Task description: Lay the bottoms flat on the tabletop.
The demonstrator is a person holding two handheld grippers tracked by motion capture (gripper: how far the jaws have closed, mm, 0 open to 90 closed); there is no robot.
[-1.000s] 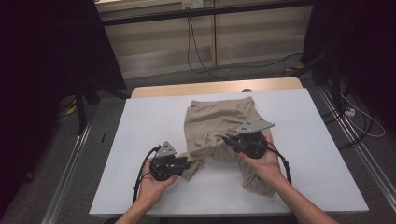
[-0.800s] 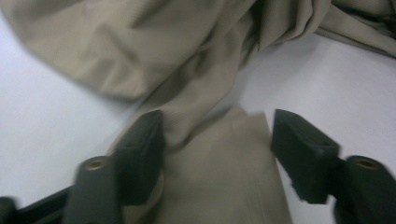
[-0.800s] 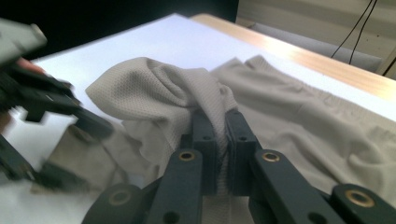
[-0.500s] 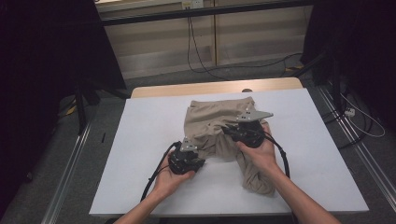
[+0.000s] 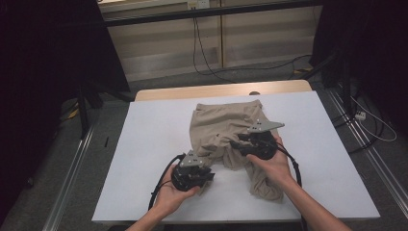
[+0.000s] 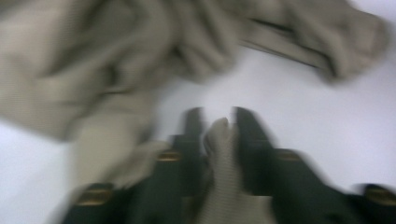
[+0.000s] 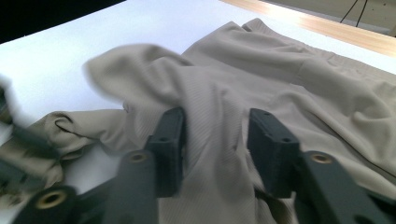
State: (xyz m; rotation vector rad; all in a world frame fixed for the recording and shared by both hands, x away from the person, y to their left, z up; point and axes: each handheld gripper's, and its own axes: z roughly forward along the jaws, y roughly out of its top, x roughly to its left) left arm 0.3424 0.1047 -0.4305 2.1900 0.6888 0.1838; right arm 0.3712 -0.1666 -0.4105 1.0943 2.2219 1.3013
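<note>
On the white bench (image 5: 144, 144), a crumpled beige ribbed-knit garment (image 5: 219, 127) lies mid-sheet, not yet flattened. Left claw (image 6: 218, 122) has just been opening around a fabric fold; right claw (image 7: 215, 135), also opening, straddles cloth unpinched.

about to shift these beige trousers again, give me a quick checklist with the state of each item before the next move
1. Left gripper has cloth: ok. A fold of the crumpled beige ribbed-fabric trousers sits between its jaws, which have just been opening.
2. Left grip firm: cannot tell, that view is blurred.
3. Right gripper gripping: not ok. Its jaws have just been opening and stand apart over the fabric, pads not pressing.
4. Trousers fully on the white rectangular table top: ok, no part hangs over an edge.
5. Trousers flat: not ok, bunched in the middle, one leg twisted under the right hand.
6. Cables clear of cloth: ok, they trail toward the person.
</note>
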